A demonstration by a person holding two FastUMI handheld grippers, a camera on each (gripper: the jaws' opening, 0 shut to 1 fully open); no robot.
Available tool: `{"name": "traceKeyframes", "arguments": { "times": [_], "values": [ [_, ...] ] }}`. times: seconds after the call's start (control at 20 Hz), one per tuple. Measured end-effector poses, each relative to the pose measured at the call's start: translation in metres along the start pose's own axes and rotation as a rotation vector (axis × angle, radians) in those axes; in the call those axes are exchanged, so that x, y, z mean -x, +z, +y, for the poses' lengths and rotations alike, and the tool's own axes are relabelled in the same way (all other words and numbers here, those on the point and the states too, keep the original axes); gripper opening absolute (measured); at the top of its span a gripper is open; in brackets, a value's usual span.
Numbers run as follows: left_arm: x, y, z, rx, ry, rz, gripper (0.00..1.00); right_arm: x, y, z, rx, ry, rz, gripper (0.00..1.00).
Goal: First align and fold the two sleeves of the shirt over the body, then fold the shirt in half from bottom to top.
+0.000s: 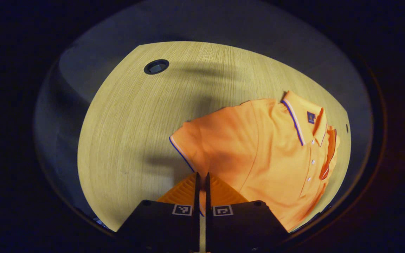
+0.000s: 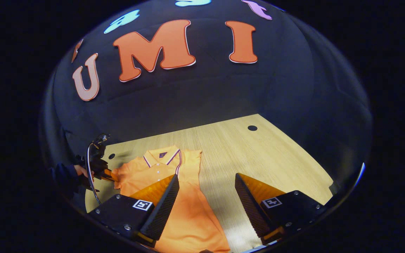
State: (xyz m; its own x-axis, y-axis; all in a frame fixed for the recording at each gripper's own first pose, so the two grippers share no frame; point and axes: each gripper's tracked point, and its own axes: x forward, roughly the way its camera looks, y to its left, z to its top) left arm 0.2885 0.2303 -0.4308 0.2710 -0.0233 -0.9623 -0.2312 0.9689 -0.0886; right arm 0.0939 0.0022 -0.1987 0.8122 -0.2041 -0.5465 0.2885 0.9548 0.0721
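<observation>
An orange polo shirt (image 1: 272, 158) lies flat on the wooden table (image 1: 135, 123), collar (image 1: 299, 116) to the right in the left gripper view. My left gripper (image 1: 202, 177) is shut on the cuff of the near sleeve (image 1: 188, 144), whose striped edge runs in between the fingers. The far sleeve (image 1: 330, 151) lies folded over the body. In the right gripper view the shirt (image 2: 188, 211) lies collar (image 2: 162, 156) away, and my right gripper (image 2: 206, 181) hovers open above its lower right edge, holding nothing. The left gripper (image 2: 98, 172), in a person's hand (image 2: 81, 171), shows at the shirt's left sleeve (image 2: 120, 175).
A round cable hole (image 1: 156, 66) sits in the table beyond the shirt. Two such holes show in the right gripper view, one far right (image 2: 252, 128) and one near the left gripper (image 2: 111, 156). Bare wood (image 2: 276, 165) stretches right of the shirt. The black booth wall (image 2: 206, 95) backs the table.
</observation>
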Motion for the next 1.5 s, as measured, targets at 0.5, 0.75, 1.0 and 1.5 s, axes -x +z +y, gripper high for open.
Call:
{"name": "traceKeyframes", "arguments": {
  "times": [0.5,0.75,1.0,1.5],
  "values": [
    [0.033,0.034,-0.080,-0.246,-0.108,-0.136,0.07,0.021,-0.022,-0.002,0.052,-0.002,0.001,0.98],
    [0.026,0.032,-0.126,-0.305,-0.160,-0.144,0.08,0.032,-0.029,-0.011,0.044,-0.028,-0.005,0.98],
    [0.026,0.017,-0.171,-0.330,-0.268,-0.140,0.43,0.042,-0.044,-0.013,0.038,-0.027,0.006,0.98],
    [0.072,-0.048,-0.134,-0.287,-0.193,-0.197,0.99,0.046,-0.075,-0.006,0.093,0.120,0.081,0.98]
  ]
}}
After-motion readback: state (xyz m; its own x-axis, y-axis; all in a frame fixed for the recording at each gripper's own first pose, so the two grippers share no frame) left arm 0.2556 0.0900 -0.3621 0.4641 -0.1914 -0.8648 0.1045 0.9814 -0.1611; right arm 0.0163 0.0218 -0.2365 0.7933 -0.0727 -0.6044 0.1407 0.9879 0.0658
